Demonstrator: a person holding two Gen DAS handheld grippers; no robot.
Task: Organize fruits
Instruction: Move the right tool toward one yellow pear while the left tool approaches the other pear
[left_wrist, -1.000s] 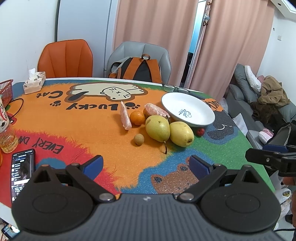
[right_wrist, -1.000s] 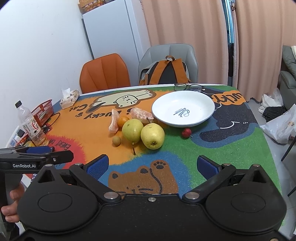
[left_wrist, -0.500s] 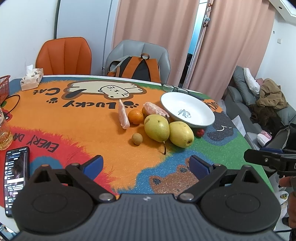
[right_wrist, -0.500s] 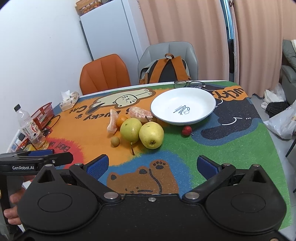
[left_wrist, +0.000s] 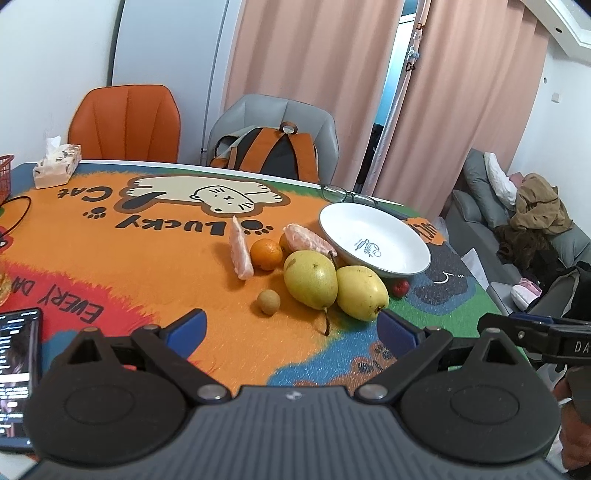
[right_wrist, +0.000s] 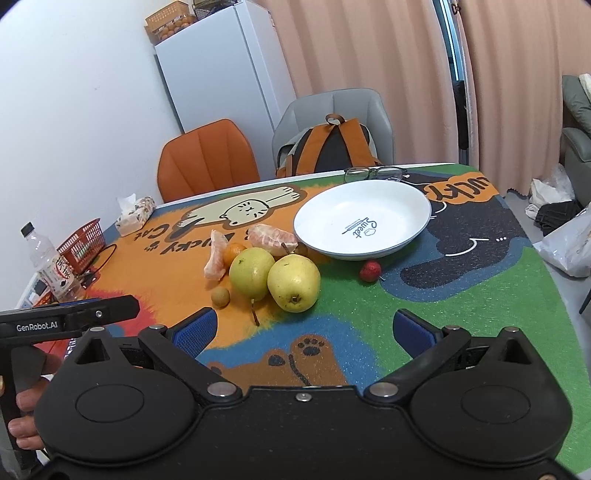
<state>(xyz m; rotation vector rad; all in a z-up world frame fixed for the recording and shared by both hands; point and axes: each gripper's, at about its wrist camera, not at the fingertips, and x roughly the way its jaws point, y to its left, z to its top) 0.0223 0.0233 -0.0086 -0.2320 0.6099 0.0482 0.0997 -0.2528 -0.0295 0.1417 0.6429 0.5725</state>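
Two yellow pears (left_wrist: 311, 279) (left_wrist: 362, 292) lie side by side on the cartoon mat, also in the right wrist view (right_wrist: 251, 273) (right_wrist: 294, 283). Beside them are an orange (left_wrist: 266, 254), two peeled citrus pieces (left_wrist: 241, 253) (left_wrist: 307, 240), a small brown longan (left_wrist: 268, 302) and a small red fruit (left_wrist: 400, 287). An empty white plate (left_wrist: 402, 266) stands just behind. My left gripper (left_wrist: 291, 330) is open and empty, short of the pears. My right gripper (right_wrist: 304, 328) is open and empty, in front of the pears.
A phone (left_wrist: 16, 373) lies at the near left edge. A tissue pack (left_wrist: 57, 166), red basket (right_wrist: 81, 242) and bottle (right_wrist: 51, 267) stand at the left. Glasses (right_wrist: 375, 172) lie behind the plate. Two chairs, one with a backpack (left_wrist: 273, 153), stand behind the table.
Both grippers have moved forward toward the fruit, which now looks nearer in both views. Both stay open. Nothing on the table has moved.
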